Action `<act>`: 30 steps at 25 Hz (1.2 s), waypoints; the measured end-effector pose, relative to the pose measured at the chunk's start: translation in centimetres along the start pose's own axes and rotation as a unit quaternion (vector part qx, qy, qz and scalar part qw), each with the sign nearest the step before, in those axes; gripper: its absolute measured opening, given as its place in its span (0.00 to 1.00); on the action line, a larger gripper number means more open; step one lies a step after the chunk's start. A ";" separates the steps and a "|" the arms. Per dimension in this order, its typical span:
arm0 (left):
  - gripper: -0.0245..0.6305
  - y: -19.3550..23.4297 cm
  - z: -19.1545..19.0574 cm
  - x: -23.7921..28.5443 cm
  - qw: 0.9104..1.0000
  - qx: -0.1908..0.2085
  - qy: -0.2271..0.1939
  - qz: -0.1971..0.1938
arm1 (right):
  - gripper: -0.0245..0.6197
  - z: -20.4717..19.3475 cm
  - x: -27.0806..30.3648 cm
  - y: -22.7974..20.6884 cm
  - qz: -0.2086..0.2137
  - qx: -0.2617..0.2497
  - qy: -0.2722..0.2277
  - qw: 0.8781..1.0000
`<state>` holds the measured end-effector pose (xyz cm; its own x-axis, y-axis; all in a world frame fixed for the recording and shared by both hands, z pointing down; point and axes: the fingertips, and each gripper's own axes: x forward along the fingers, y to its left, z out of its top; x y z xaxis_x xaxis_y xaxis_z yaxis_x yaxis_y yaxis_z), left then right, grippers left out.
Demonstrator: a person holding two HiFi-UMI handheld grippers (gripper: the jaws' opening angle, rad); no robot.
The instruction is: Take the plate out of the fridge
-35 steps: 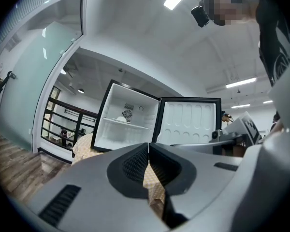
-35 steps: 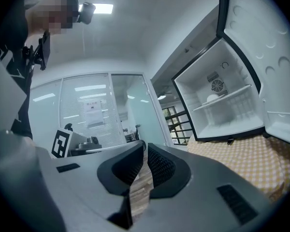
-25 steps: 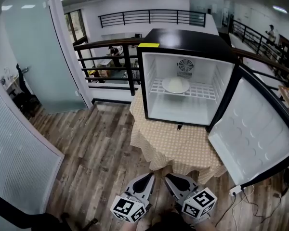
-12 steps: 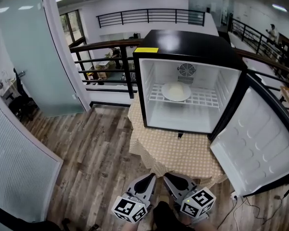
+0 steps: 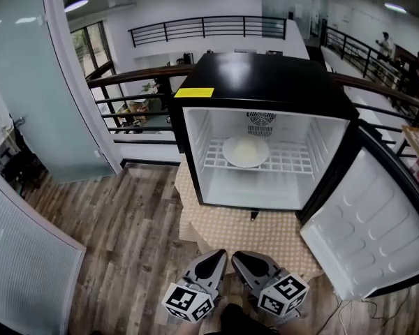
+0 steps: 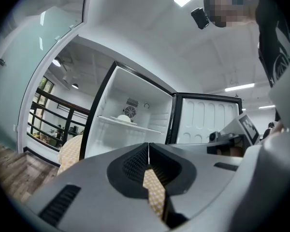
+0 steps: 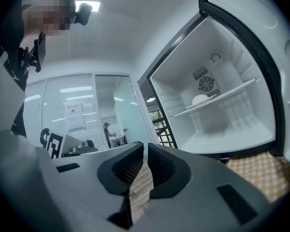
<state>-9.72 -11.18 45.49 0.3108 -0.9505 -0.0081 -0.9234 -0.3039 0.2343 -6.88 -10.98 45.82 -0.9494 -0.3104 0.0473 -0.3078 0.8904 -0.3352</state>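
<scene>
Left gripper (image 6: 148,150): your jaws are pressed together tip to tip, with nothing pinched. Only the checked cloth shows through the opening behind the tips.

Right gripper (image 7: 144,151): your jaws are also closed on each other and empty. Wood floor (image 5: 126,222) shows through the gap behind them.

In the head view your two grippers sit side by side, close together, both pointing at the fridge (image 5: 265,75). Their marker cubes are on the near end, towards you.

The plate (image 5: 246,151) is white and lies flat on the wire shelf (image 5: 293,160) inside the fridge, towards the back and just below the round fan (image 5: 260,118). It is ahead of both sets of jaws and well apart from them. Seen from your left jaws it is up and a little to the left of the tips. Seen from your right jaws it is up and to the right.

The fridge door (image 5: 366,215) stands wide open, ahead of your right jaws and off to their right.

The table (image 5: 237,227) under the fridge has a checked cloth, and its near edge lies just ahead of both sets of tips.

A yellow label (image 5: 194,92) is on the fridge's top front edge, ahead of your left jaws and to their left.
</scene>
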 end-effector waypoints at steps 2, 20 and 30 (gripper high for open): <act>0.06 0.4 0.2 0.9 1.000 0.001 0.000 -0.003 | 0.11 0.5 0.5 -0.7 -0.001 0.000 -0.001 1.000; 0.06 4.5 1.8 7.6 1.000 0.011 0.007 -0.008 | 0.11 3.5 5.6 -6.9 -0.004 0.023 -0.017 1.000; 0.06 5.3 1.8 10.1 1.000 0.011 0.002 -0.018 | 0.11 4.5 6.4 -9.6 -0.025 0.035 -0.024 0.999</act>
<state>-11.91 -22.50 44.96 0.3446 -0.9387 -0.0121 -0.9162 -0.3391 0.2134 -9.72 -22.98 45.13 -0.9284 -0.3711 0.0210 -0.3482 0.8485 -0.3985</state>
